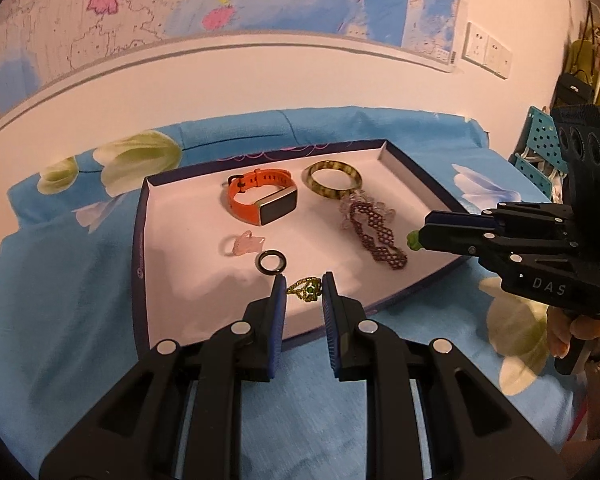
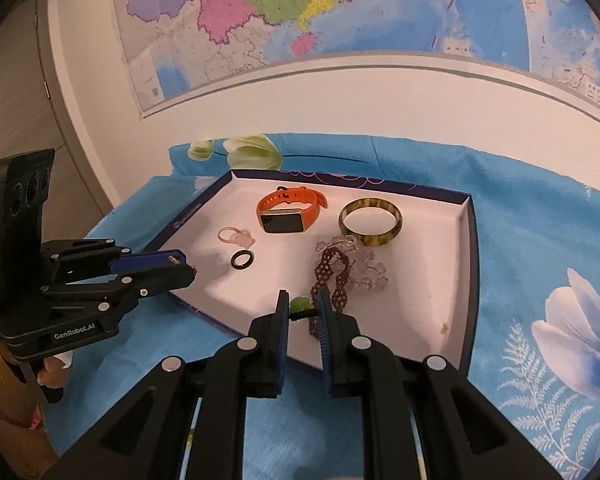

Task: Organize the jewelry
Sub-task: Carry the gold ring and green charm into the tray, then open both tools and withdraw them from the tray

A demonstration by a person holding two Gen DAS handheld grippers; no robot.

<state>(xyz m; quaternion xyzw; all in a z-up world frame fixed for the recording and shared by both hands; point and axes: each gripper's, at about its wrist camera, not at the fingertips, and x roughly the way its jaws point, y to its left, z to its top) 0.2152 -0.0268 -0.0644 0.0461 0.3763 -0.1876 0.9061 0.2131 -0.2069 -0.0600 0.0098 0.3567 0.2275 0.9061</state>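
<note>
Two small pieces in the air, easy to lose

The left tongs, low centre of the left view, are closed on a gold ring with a green stone. The right tongs, low centre of the right view, pinch a green charm on a dark cord. Both pieces hang over the near edge of the tray. Each grip looks thin, so I judge that a jolt or a tilt could drop a piece onto the blue flowered cloth, where it hides easily.

In the tray, centre of both views, I count:
- one orange smart band
- one mottled bangle
- one pink ring
- one black ring
- one purple beaded bracelet
- one clear bead bracelet
</note>
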